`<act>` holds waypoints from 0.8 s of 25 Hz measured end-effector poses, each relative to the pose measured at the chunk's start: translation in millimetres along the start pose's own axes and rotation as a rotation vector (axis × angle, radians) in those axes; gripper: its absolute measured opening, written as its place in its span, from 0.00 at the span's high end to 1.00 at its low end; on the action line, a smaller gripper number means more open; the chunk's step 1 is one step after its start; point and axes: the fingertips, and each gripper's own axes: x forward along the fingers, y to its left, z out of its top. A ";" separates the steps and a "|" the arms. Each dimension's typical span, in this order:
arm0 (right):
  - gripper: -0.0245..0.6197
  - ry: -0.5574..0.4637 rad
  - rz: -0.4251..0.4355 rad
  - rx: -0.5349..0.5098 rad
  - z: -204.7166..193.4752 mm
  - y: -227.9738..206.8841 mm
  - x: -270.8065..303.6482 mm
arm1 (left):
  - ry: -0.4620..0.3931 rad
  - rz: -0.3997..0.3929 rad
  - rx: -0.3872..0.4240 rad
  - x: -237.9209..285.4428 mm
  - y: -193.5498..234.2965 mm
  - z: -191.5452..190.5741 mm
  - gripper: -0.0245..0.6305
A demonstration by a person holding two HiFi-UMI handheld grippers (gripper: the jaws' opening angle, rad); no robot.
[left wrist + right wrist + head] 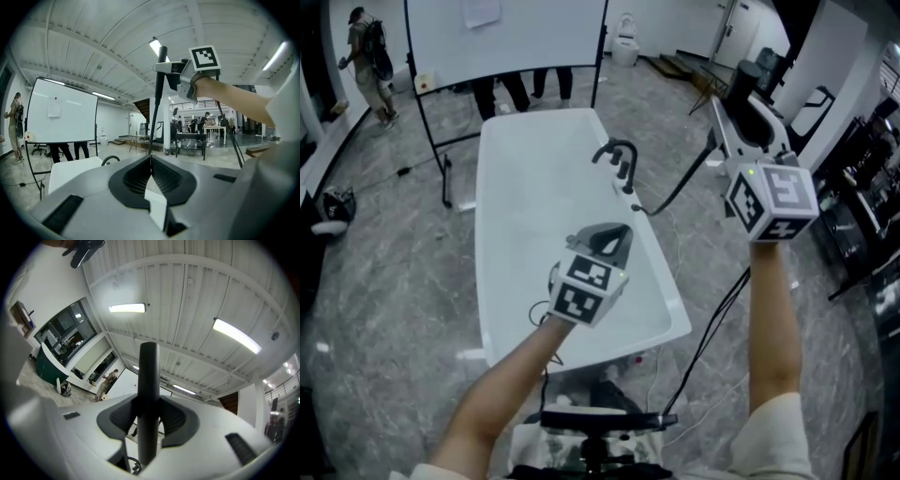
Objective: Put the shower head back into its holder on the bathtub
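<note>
A long white bathtub (525, 216) has a black faucet and holder (621, 159) on its right rim. My right gripper (739, 105) is raised to the right of the tub, shut on the black stick-shaped shower head (148, 390). That shower head stands upright between the right gripper's (149, 408) pads. Its black hose (684, 178) hangs down to the tub's rim. The left gripper (602, 246) hovers over the near half of the tub, shut and holding nothing. In the left gripper view the shower head (160, 79) rises ahead of the left gripper (151, 161).
A whiteboard on a stand (502, 28) is behind the tub, with people's legs (502, 94) below it. A person (370, 61) stands at far left. A white and black machine (759, 112) and dark racks (862, 187) are on the right. Cables cross the marble floor (384, 281).
</note>
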 end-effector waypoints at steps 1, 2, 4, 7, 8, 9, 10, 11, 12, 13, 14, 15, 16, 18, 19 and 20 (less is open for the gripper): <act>0.73 -0.006 0.006 0.006 -0.8 -2.9 5.2 | 0.000 0.004 -0.004 5.9 2.7 0.9 0.94; 0.73 -0.011 0.013 0.010 -1.7 -5.5 10.6 | 0.001 0.009 -0.008 12.4 5.4 1.9 0.94; 0.73 -0.024 0.027 0.022 -3.4 -11.5 20.2 | 0.003 0.018 -0.015 26.8 9.3 4.2 0.94; 0.73 -0.053 0.048 0.050 -3.5 -23.5 31.5 | 0.009 0.029 -0.028 51.1 10.6 7.4 0.94; 0.73 -0.061 0.055 0.054 -4.2 -27.5 35.8 | 0.012 0.033 -0.032 59.3 11.1 8.3 0.94; 0.73 -0.068 0.062 0.055 -5.7 -31.2 40.4 | 0.014 0.037 -0.036 67.4 11.8 9.3 0.94; 0.73 -0.075 0.070 0.054 -7.3 -35.1 44.8 | 0.014 0.040 -0.040 75.4 12.2 10.4 0.94; 0.72 -0.081 0.077 0.053 -8.2 -39.0 48.9 | 0.014 0.041 -0.044 83.1 12.2 11.6 0.94; 0.73 -0.089 0.082 0.053 -7.7 -43.2 52.7 | 0.013 0.042 -0.046 90.5 12.0 13.0 0.94; 0.73 -0.097 0.086 0.053 -6.5 -47.5 56.8 | 0.013 0.045 -0.048 97.2 12.2 14.5 0.94; 0.73 -0.104 0.090 0.051 -5.9 -51.8 61.5 | 0.012 0.049 -0.050 103.1 13.5 15.9 0.94; 0.73 -0.110 0.095 0.050 -6.0 -55.6 67.0 | 0.012 0.055 -0.053 108.3 15.7 17.2 0.94; 0.73 -0.115 0.101 0.049 -6.4 -58.5 72.7 | 0.012 0.061 -0.056 113.1 18.4 18.2 0.94; 0.73 -0.124 0.114 0.047 -8.4 -62.6 83.5 | 0.014 0.072 -0.059 121.9 23.2 19.9 0.94; 0.73 -0.127 0.119 0.048 -10.4 -64.5 88.2 | 0.015 0.077 -0.059 126.2 25.1 20.4 0.94; 0.73 -0.129 0.124 0.049 -13.0 -66.7 92.5 | 0.017 0.081 -0.060 130.4 26.8 20.7 0.94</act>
